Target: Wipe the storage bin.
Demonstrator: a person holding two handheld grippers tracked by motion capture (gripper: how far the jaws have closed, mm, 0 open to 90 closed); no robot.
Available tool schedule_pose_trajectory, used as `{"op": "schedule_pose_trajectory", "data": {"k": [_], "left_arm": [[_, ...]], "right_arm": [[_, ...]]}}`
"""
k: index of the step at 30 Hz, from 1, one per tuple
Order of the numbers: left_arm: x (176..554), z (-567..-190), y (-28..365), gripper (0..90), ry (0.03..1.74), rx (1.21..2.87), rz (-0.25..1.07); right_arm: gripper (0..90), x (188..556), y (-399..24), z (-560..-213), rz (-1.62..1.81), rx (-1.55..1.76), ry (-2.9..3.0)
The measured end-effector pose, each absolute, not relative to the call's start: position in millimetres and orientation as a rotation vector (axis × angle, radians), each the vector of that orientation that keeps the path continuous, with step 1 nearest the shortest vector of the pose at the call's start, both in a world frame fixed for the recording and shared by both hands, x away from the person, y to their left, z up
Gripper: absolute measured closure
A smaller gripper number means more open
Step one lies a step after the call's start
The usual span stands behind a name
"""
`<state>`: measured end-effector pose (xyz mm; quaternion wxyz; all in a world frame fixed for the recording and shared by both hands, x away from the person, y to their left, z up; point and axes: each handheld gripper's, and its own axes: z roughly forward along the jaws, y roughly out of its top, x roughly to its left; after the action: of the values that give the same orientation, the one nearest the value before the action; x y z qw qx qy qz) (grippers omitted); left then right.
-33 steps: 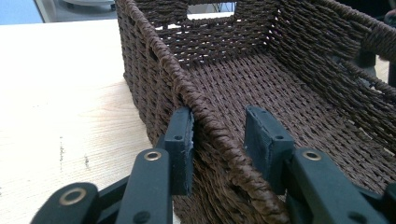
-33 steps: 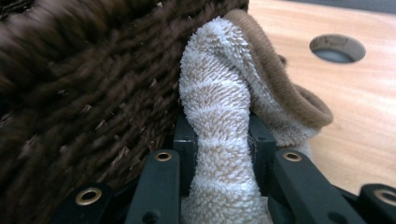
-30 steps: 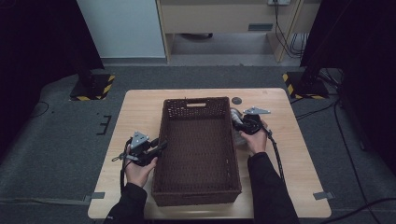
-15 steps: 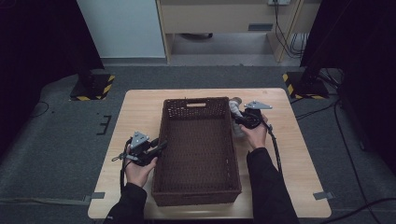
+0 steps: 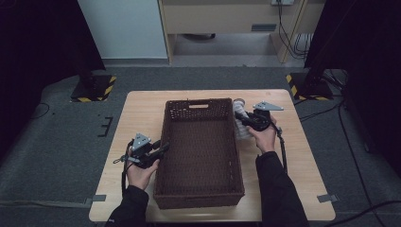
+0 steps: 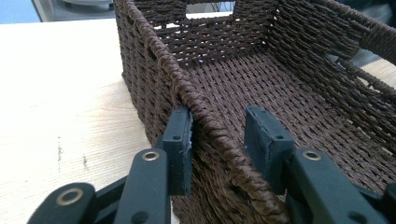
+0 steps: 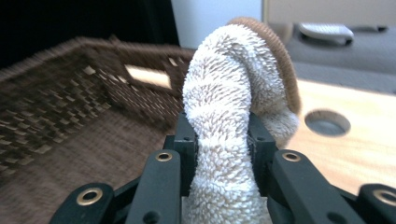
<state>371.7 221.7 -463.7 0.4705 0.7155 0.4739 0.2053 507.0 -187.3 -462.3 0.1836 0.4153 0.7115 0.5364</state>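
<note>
I lift fuzzy cream-and-tan sock off counter since a second ago, right gripper now higher beside basket's far right corner, jaws pinched on plush fabric. Likely next: drop into basket. Left gripper steady, jaws straddling coarse woven rim of dark brown wicker basket, outer pad touching, inner apart.

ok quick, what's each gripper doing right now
Left gripper: open, jaws astride the basket rim, one pad touching it.
Right gripper: shut on the fluffy sock, beside the basket.
</note>
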Motion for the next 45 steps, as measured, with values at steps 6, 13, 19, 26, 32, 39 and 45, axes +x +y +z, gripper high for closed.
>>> {"op": "schedule_pose_trajectory", "data": {"k": [6,13,19,26,32,39,45], "left_arm": [[372,-464,222,61.2,1.164,1.75,0.502],[372,-464,222,61.2,1.165,1.747,0.502],[371,-464,222,61.1,1.167,1.744,0.501],[371,-464,222,60.9,1.169,1.741,0.501],[371,-464,222,60.7,1.169,1.74,0.5],[371,-464,222,60.4,1.17,1.741,0.502],[371,-464,222,60.4,1.17,1.74,0.502]], "right_arm": [[72.6,499,-184,-466,1.452,1.112,2.095],[72.6,495,-176,-512,1.286,1.167,2.242],[72.7,488,-181,-496,1.334,1.151,2.212],[72.7,465,-197,-453,1.476,1.054,2.126],[72.7,461,-190,-473,1.417,1.068,2.185],[72.5,461,-181,-516,1.302,1.137,2.275],[72.5,453,-195,-484,1.388,1.098,2.214]]}}
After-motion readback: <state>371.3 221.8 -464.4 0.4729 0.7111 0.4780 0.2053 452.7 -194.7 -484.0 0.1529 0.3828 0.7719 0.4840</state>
